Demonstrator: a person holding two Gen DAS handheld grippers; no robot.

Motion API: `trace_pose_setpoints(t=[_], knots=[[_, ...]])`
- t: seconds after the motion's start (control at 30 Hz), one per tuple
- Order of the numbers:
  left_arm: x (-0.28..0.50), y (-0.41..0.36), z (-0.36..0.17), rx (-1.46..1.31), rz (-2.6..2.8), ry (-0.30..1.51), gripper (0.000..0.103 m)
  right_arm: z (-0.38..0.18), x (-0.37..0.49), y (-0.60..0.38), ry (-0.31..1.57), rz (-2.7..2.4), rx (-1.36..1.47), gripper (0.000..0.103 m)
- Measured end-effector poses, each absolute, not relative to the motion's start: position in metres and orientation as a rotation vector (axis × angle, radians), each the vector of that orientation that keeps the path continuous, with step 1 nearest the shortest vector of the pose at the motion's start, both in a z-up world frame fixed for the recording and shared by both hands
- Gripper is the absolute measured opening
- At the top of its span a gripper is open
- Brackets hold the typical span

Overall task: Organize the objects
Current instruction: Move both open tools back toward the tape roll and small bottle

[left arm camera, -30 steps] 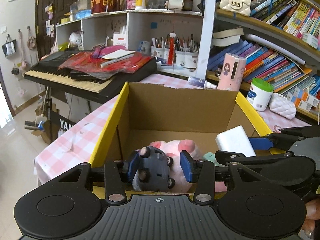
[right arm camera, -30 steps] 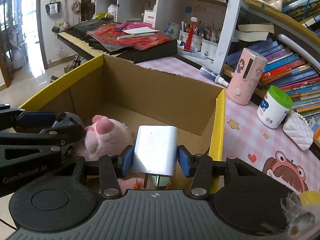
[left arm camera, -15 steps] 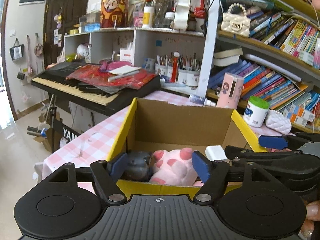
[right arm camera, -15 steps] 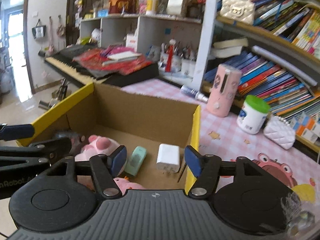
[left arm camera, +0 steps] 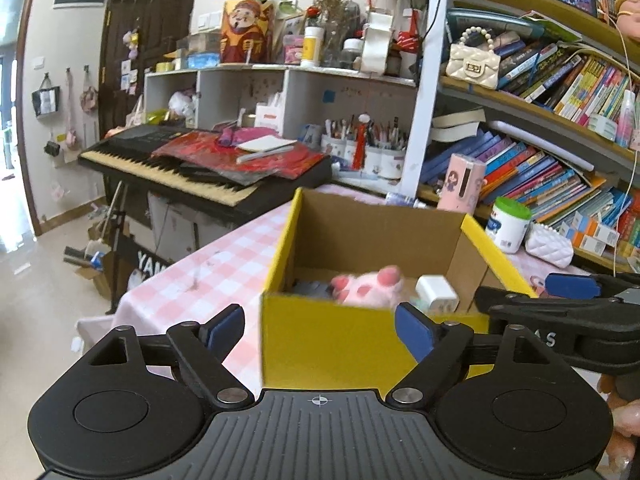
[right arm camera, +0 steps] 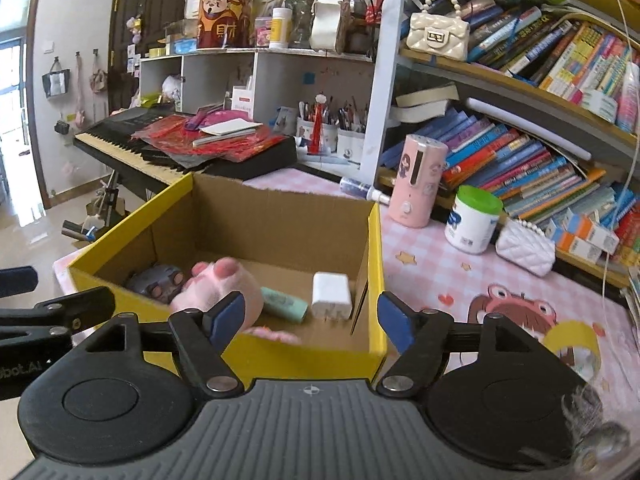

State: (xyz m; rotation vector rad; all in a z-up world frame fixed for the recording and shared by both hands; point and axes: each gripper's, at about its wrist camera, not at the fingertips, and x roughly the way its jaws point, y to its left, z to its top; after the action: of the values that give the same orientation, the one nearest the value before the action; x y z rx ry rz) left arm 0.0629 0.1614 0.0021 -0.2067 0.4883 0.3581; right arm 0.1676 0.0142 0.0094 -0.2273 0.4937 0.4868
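A yellow-edged cardboard box [right arm camera: 376, 248] [left arm camera: 344, 340] stands on the pink checked tablecloth. Inside lie a grey toy [right arm camera: 158, 280], a pink plush [right arm camera: 224, 284] [left arm camera: 368, 286], a mint green tube [right arm camera: 284, 304] and a white charger block [right arm camera: 332, 294] [left arm camera: 436, 292]. My left gripper [left arm camera: 320, 330] hangs in front of the box's near wall, jaws opening, nothing between them. My right gripper [right arm camera: 310, 314] sits over the box's near right corner, jaws opening and empty; the charger lies loose beyond it. The right gripper's arm also shows at the right edge of the left wrist view.
On the cloth right of the box stand a pink cylinder device [right arm camera: 418, 180], a green-lidded white jar [right arm camera: 472, 218] and a white quilted purse [right arm camera: 524, 246]. Bookshelves [right arm camera: 520, 152] run behind. A keyboard [right arm camera: 160, 148] piled with red papers stands at the left, floor beyond.
Both grippers let go inside the box, the left of the grey toy and the right of the white charger, opened wide and drew back toward me and slightly up, outside the box's near wall.
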Motion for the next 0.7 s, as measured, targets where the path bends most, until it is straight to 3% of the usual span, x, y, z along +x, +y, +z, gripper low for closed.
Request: trace_pose_setpoints(t=[0.3, 0.7], knots=[[0.008, 0.169, -0.008, -0.251, 0.404, 0.563, 0.085, -0.001, 0.108, 0.010, 0.543, 0.457, -0.229, 0.080], [-0.031, 0.152, -0.017, -0.196, 0.320, 0.625, 0.085, -0.017, 0.052, -0.013, 0.599, 0.382, -0.186, 0.083]])
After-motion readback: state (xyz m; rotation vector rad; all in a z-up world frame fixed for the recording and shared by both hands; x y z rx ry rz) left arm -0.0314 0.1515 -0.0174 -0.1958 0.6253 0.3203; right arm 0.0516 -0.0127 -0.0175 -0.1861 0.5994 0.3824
